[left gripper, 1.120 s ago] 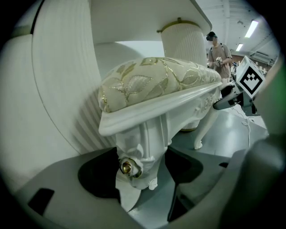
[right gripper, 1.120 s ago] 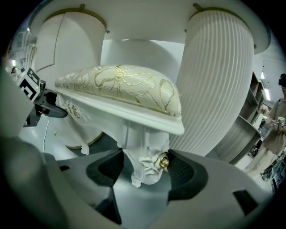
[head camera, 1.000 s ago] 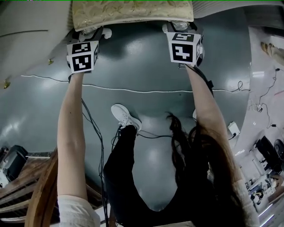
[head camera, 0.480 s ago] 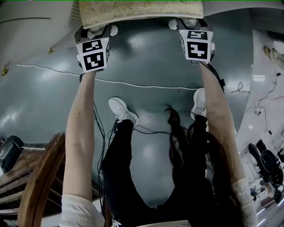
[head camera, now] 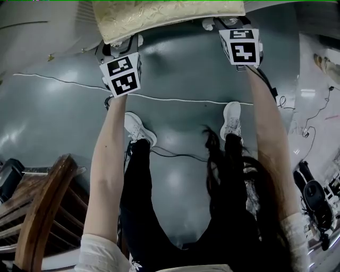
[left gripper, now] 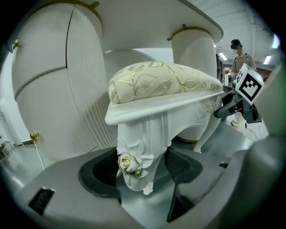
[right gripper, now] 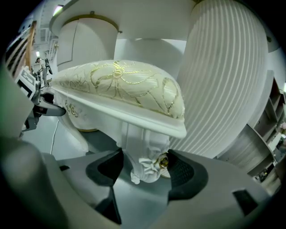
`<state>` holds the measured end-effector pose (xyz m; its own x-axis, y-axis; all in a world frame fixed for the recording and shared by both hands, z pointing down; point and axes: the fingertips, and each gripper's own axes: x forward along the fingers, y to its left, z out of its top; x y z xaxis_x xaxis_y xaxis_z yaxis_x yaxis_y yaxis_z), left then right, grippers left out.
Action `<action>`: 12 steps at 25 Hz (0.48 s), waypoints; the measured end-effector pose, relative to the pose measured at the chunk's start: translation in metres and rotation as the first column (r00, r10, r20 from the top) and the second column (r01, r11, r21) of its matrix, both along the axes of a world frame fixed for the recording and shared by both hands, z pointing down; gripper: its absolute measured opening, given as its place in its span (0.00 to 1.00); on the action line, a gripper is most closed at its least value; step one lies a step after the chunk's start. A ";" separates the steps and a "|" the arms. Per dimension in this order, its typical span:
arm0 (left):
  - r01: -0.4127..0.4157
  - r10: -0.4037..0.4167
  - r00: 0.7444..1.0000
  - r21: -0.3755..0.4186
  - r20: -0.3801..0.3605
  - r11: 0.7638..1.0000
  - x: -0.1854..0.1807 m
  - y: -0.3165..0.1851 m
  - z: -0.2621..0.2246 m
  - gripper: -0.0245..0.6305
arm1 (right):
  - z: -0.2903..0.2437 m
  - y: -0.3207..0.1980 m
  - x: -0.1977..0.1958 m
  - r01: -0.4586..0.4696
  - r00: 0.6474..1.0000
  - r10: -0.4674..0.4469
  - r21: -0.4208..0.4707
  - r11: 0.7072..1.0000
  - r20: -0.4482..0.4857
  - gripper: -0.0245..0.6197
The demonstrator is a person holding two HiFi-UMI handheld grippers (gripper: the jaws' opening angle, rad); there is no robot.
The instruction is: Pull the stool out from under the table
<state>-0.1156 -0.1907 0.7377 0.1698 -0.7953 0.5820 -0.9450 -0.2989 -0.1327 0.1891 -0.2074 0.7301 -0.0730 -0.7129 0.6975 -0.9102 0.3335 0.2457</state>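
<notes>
The stool has a cream and gold cushion (head camera: 164,16) on a white carved frame. In the left gripper view its cushion (left gripper: 165,82) sits above a carved leg (left gripper: 140,152) with a gold rose, and my left gripper (left gripper: 140,169) is shut on that leg. In the right gripper view the other front leg (right gripper: 145,156) is held between the dark pads of my right gripper (right gripper: 145,169), which is shut on it. In the head view the left gripper (head camera: 119,47) and the right gripper (head camera: 226,22) reach under the cushion's near edge. The white table's ribbed pedestals (left gripper: 44,89) (right gripper: 228,80) stand behind the stool.
A wooden chair (head camera: 37,212) stands at the lower left. A thin cable (head camera: 175,99) crosses the grey floor in front of the person's white shoes (head camera: 137,127). Dark equipment (head camera: 313,191) sits at the right. Another person (left gripper: 241,53) stands far off.
Both grippers and the stool have shifted to the right in the head view. The person's right shoe has come fully into view and the left shoe has moved.
</notes>
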 end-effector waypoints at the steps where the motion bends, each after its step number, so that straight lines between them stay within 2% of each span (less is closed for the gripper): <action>1: 0.013 -0.013 1.000 0.002 -0.001 1.000 0.003 0.005 0.000 0.55 | 0.000 0.001 0.003 0.010 1.000 -0.010 -0.002 1.000 0.000 0.52; 8: 0.095 -0.094 0.995 0.010 -0.018 0.995 0.012 0.053 -0.002 0.55 | -0.006 0.022 0.009 0.065 0.998 -0.065 0.000 0.998 -0.016 0.52; 12: 0.108 -0.108 0.994 -0.003 -0.024 0.994 0.009 0.068 0.003 0.55 | -0.004 0.029 0.005 0.052 0.998 -0.053 -0.013 0.999 -0.016 0.52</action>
